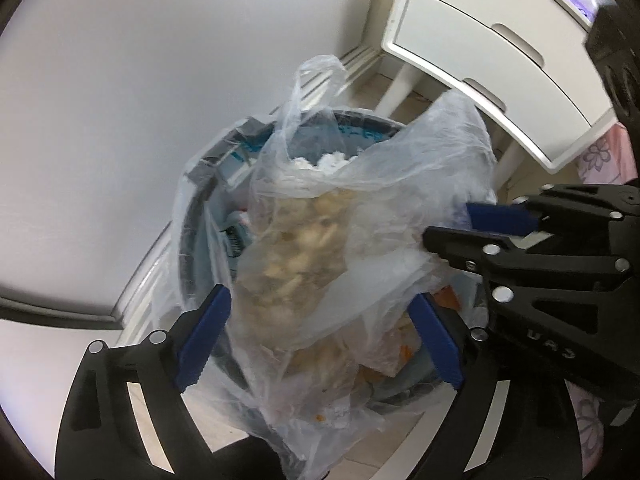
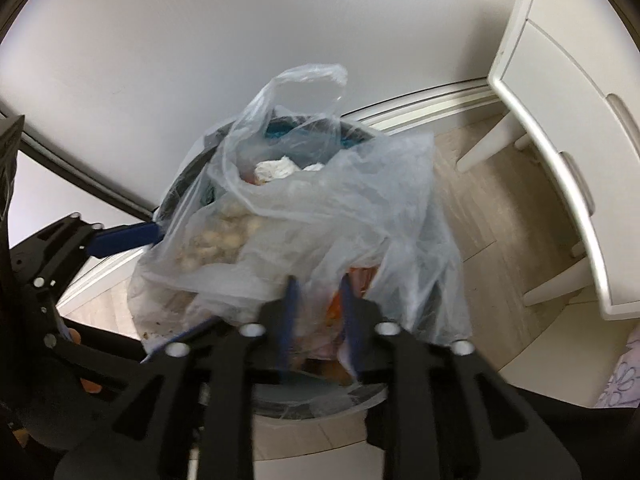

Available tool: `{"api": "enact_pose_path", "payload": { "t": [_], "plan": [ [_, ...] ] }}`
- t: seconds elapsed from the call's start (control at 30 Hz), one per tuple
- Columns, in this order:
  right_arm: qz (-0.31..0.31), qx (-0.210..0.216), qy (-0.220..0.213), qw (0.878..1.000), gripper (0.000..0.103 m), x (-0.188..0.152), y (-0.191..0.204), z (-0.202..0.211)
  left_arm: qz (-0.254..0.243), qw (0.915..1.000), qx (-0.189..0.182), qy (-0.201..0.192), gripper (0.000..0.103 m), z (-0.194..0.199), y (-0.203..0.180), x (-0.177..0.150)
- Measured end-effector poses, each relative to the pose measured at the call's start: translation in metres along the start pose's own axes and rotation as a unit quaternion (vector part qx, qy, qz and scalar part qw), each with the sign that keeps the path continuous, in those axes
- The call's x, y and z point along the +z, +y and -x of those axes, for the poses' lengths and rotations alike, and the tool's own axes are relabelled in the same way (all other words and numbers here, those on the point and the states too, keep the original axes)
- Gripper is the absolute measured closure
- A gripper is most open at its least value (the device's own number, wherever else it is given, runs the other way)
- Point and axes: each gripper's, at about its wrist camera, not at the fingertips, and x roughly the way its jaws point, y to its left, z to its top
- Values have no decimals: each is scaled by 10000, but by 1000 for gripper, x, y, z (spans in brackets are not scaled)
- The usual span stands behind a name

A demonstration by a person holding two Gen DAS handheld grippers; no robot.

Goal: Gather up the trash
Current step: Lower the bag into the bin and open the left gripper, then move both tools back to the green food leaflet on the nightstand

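Note:
A clear plastic trash bag (image 1: 320,216) full of food scraps and white tissue sits in a round grey-blue bin (image 1: 208,208). It also shows in the right wrist view (image 2: 304,216), with the bin rim (image 2: 320,400) below. My left gripper (image 1: 320,332) is open, its blue pads either side of the bag's lower part. My right gripper (image 2: 318,312) has its pads close together around a fold of the bag's near edge. It enters the left wrist view from the right (image 1: 452,224), pinching the bag's side. The left gripper shows at the left of the right wrist view (image 2: 128,238).
A white wall (image 1: 160,80) and skirting stand behind the bin. A white drawer cabinet (image 1: 500,52) on legs stands to the right, also in the right wrist view (image 2: 568,160). Light wood floor (image 2: 500,216) lies between bin and cabinet. Pink floral fabric (image 1: 600,160) is at far right.

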Motion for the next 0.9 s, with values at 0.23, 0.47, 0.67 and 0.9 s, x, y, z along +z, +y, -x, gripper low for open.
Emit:
{"api": "enact_pose_path", "payload": {
  "t": [0.23,0.47,0.67,0.9],
  "plan": [
    [-174,-185,-272,9993,36,0,-7,13,99,9996,145,-233,12,16,12,0],
    [-70,-421,-823,9957,10,7,-3,47,-456,9960,115,-761,11,48,-14,0],
    [-230,-517,-1275,9902,8,14,-5,84,-279,9933,24,-1119,8,75,-7,7],
    [-222,-849,-1723,9811,8,23,-14,127,-136,9891,95,-1460,7,110,0,17]
  ]
}}
